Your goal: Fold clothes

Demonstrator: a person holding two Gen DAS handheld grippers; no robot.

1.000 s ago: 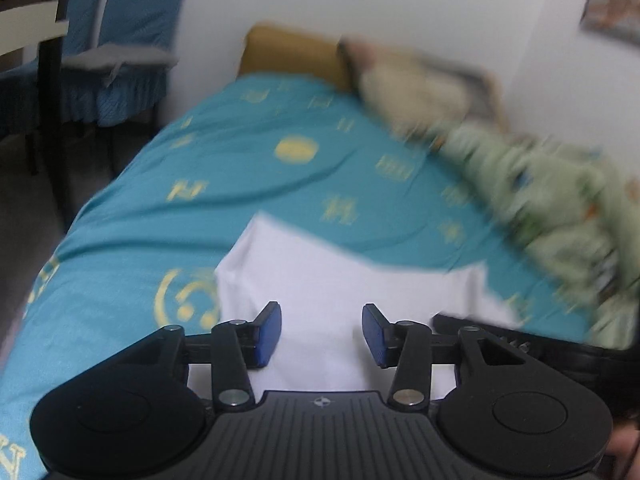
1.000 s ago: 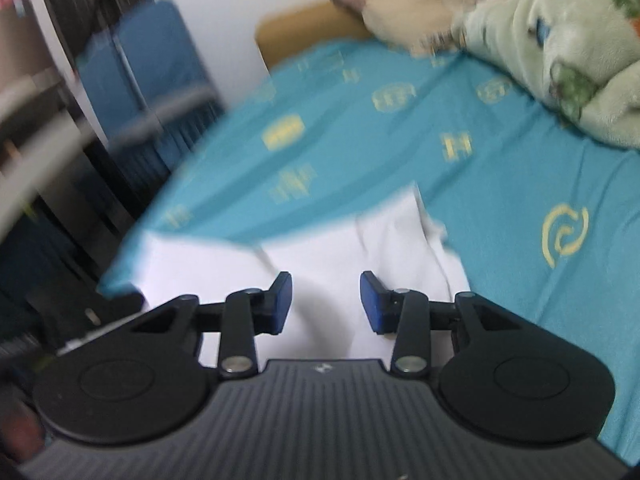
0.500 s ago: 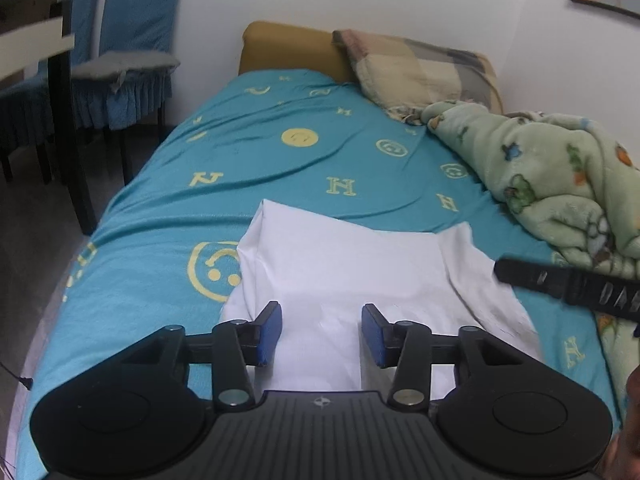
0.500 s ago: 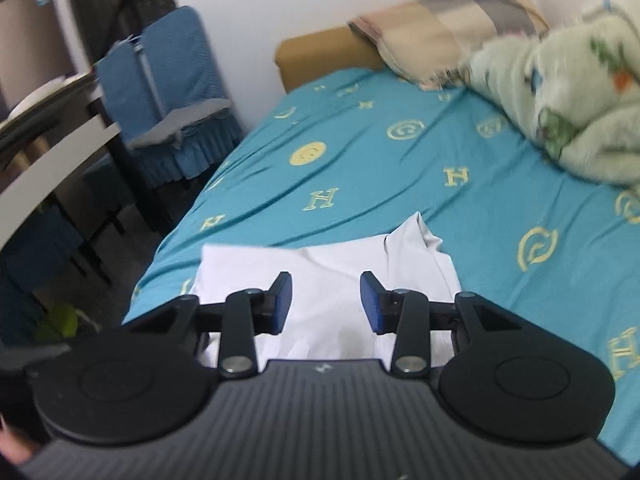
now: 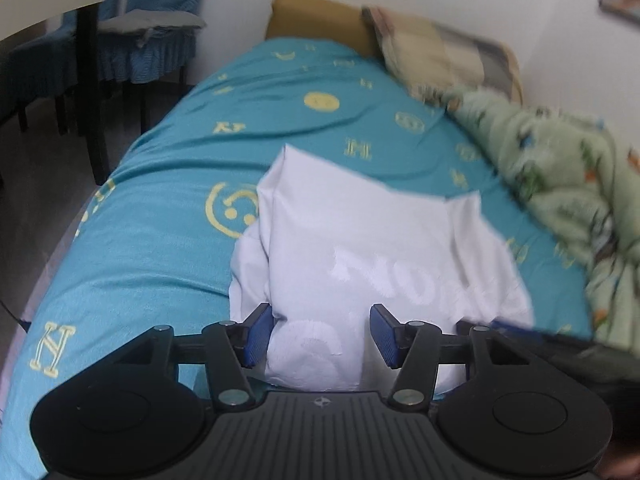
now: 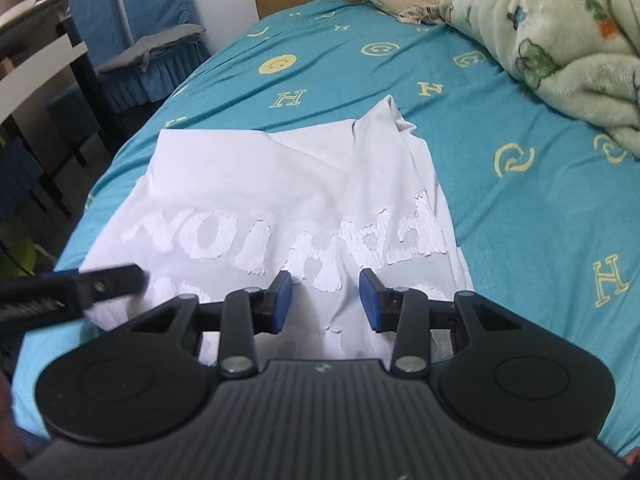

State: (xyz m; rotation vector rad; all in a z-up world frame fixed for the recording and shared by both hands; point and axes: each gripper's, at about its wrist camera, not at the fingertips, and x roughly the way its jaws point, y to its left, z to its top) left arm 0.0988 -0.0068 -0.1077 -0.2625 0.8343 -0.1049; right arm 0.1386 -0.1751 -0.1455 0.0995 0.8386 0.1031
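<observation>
A white T-shirt [image 5: 360, 240] with raised white lettering lies partly folded on the teal bedspread [image 5: 140, 240]. In the right wrist view the same T-shirt [image 6: 280, 184] has one sleeve bunched at its far right corner. My left gripper [image 5: 321, 334] is open just above the shirt's near left edge, nothing between its blue pads. My right gripper [image 6: 325, 301] is open too, low over the near edge by the lettering. The left gripper's finger [image 6: 100, 284] shows as a blurred dark bar at the left of the right wrist view.
A green fleece blanket [image 6: 560, 40] is heaped on the bed's right side, with a beige pillow [image 5: 432, 52] and a tan headboard [image 5: 320, 20] at the far end. Blue-covered chairs [image 6: 136, 40] and a dark table leg [image 5: 94, 92] stand left of the bed.
Both grippers have dropped lower and closer to the shirt's near edge, so the shirt fills more of each view. Both stayed open and the shirt looks unmoved.
</observation>
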